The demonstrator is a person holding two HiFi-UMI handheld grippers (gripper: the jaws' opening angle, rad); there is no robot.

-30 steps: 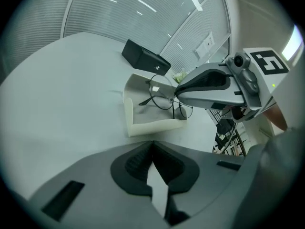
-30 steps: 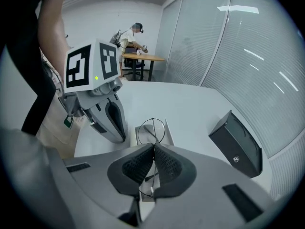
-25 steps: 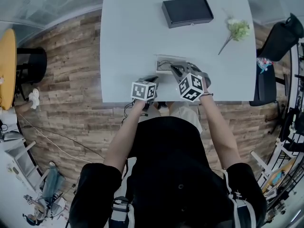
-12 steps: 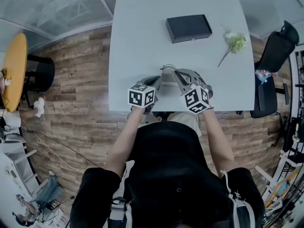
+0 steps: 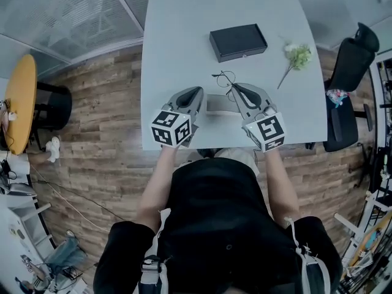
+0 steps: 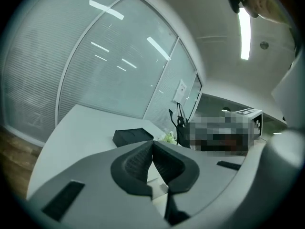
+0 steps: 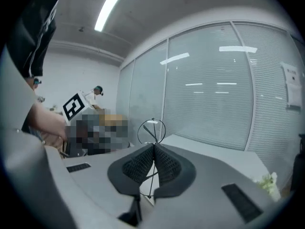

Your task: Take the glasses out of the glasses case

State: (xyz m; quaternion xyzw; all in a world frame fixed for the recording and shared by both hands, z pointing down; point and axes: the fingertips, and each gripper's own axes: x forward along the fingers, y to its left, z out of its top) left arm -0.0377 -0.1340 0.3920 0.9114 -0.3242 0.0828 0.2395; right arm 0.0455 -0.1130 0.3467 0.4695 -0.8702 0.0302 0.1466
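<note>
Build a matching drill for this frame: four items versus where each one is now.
Items:
1. thin wire-frame glasses
2. black rectangular box
3. white-and-green flower sprig
4. flat grey glasses case

Places:
A. right side of the white table
B. far middle of the table
C. pinched in the right hand-held gripper
D. on the table, nearest the person

Pairs: 1-C, 2-B, 3-A, 4-D

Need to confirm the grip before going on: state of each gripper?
Left gripper: closed; whether it grips anything cannot be told.
Right gripper: closed on the glasses.
</note>
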